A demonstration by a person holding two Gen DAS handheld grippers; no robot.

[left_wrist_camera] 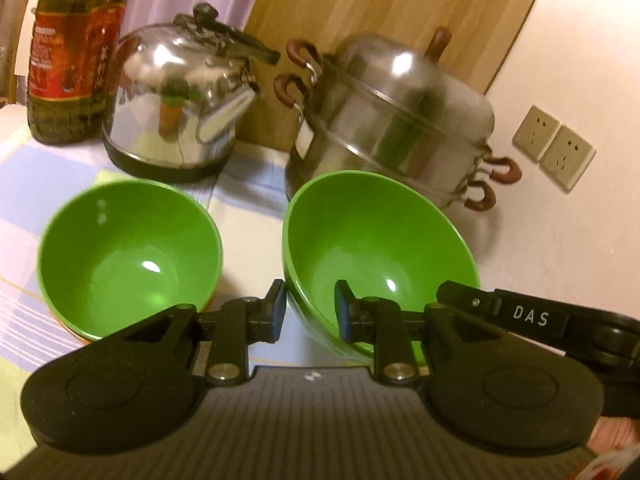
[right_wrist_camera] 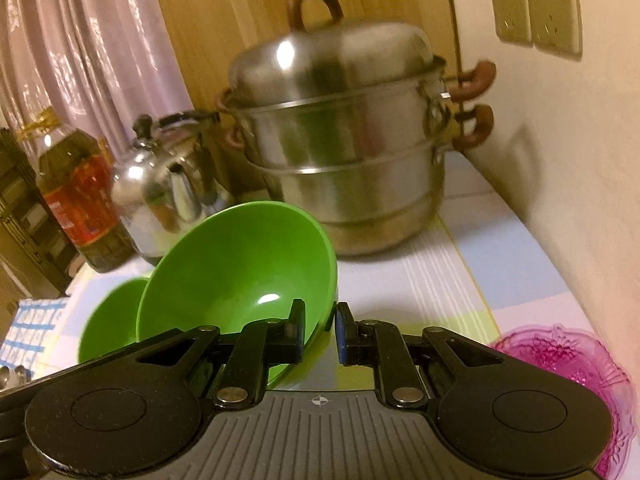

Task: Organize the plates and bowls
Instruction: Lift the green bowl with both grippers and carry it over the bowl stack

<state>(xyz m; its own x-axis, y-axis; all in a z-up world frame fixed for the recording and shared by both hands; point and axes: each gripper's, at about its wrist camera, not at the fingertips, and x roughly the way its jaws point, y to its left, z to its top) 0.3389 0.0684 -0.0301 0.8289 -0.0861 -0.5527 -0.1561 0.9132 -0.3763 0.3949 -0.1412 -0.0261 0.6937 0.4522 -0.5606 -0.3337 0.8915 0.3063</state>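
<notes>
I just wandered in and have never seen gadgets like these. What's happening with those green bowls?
A person holds a two-finger gripper in each hand and is tidying bowls on the counter. The right gripper has its fingers on either side of the rim of one green bowl, which is tilted. The left gripper straddles that bowl's opposite rim, though whether it pinches it is unclear. A second green bowl sits upright on the tablecloth. A steamer pot, kettle and oil bottle stand behind.
</notes>
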